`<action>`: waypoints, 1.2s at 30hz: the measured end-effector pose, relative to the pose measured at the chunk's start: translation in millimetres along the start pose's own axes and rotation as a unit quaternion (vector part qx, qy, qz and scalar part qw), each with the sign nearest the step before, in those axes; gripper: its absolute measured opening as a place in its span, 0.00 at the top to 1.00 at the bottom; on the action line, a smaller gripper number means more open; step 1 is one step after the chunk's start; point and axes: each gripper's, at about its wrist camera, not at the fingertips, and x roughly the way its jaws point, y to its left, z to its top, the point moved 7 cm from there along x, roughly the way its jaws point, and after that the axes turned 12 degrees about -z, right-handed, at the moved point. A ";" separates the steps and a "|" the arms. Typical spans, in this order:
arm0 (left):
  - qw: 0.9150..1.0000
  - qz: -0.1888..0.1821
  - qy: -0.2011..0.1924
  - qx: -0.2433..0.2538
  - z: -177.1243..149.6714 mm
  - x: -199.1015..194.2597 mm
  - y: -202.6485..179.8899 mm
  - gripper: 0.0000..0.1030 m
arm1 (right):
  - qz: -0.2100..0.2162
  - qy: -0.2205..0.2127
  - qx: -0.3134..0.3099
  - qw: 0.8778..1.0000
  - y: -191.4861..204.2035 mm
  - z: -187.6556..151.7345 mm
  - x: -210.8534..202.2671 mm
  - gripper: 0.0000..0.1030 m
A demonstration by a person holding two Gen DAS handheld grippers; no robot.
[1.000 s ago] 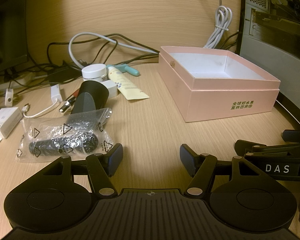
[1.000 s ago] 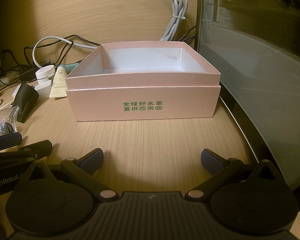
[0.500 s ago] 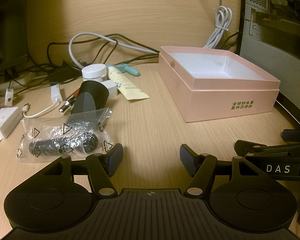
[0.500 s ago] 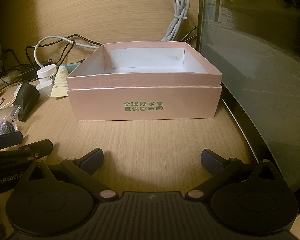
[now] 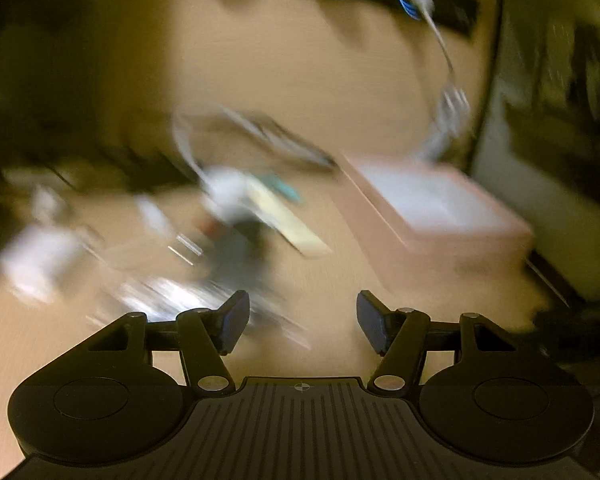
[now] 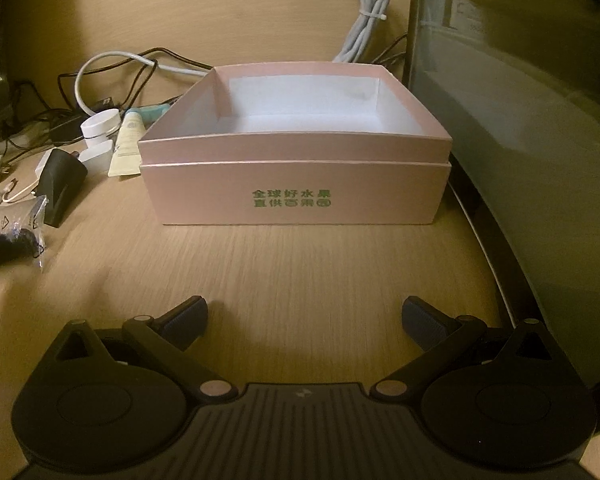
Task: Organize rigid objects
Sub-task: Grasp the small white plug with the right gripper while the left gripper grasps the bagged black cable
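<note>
An open pink box (image 6: 296, 188) with a white inside stands on the wooden desk, straight ahead of my right gripper (image 6: 304, 318), which is open and empty. The box shows blurred in the left wrist view (image 5: 432, 216). My left gripper (image 5: 302, 320) is open and empty, above the desk. Left of the box lie a black wedge-shaped object (image 6: 60, 184), a white jar (image 6: 100, 123), a cream tube (image 6: 128, 146), a teal tube (image 6: 150, 111) and a clear plastic bag (image 6: 24, 228) with a dark item inside. In the left wrist view these are motion-blurred.
A tangle of black and white cables (image 6: 112, 68) lies at the back left. A coiled white cable (image 6: 370, 16) hangs behind the box. A glass-sided computer case (image 6: 520, 120) stands close on the right. A white adapter (image 5: 36, 260) lies far left.
My left gripper has moved sharply, its view now blurred and lifted, the objects lower and farther. My right gripper has edged slightly forward. Both stay open.
</note>
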 end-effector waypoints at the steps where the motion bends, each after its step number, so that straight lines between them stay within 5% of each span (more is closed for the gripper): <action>1: 1.000 0.019 -0.014 0.014 10.9 -13.3 20.4 0.35 | -0.002 0.005 0.001 1.000 0.2 0.7 0.5 0.00; 5: 0.996 0.087 0.011 -0.013 42.8 -29.9 135.9 0.38 | -0.010 0.036 0.000 0.999 4.9 5.7 2.9 0.02; 8: 0.990 0.080 0.032 -0.109 51.7 -23.0 212.9 0.38 | -0.008 0.052 0.006 0.999 20.0 8.1 -9.6 0.14; 11: 0.985 0.084 0.000 -0.152 59.4 -32.3 248.0 0.38 | 0.021 0.009 -0.015 1.000 61.2 30.0 -39.6 0.14; 16: 0.985 0.079 -0.023 -0.149 44.0 -65.9 247.9 0.38 | 0.134 -0.108 -0.140 0.975 206.2 92.3 -83.9 0.19; 20: 0.987 0.067 -0.007 -0.147 12.3 -104.1 246.3 0.38 | 0.222 -0.119 -0.179 0.951 320.7 122.7 -77.4 0.46; 26: 0.988 0.043 0.031 -0.145 -25.9 -144.2 242.8 0.38 | 0.239 -0.075 -0.169 0.953 442.0 140.0 -16.5 0.47; 27: 0.988 0.035 0.037 -0.149 -31.2 -146.6 242.6 0.38 | 0.236 -0.066 -0.164 0.956 446.2 141.3 -7.3 0.49; 29: 0.988 0.026 0.049 -0.144 -38.3 -147.5 240.9 0.38 | 0.228 -0.050 -0.159 0.959 459.8 143.7 10.7 0.70; 32: 0.991 0.004 0.067 -0.115 -38.7 -138.0 232.8 0.38 | 0.248 -0.031 -0.161 0.955 460.8 148.2 12.2 0.81; 36: 0.994 -0.061 0.077 -0.047 -19.3 -111.0 205.8 0.38 | 0.253 -0.053 -0.160 0.953 397.7 157.2 -44.2 0.81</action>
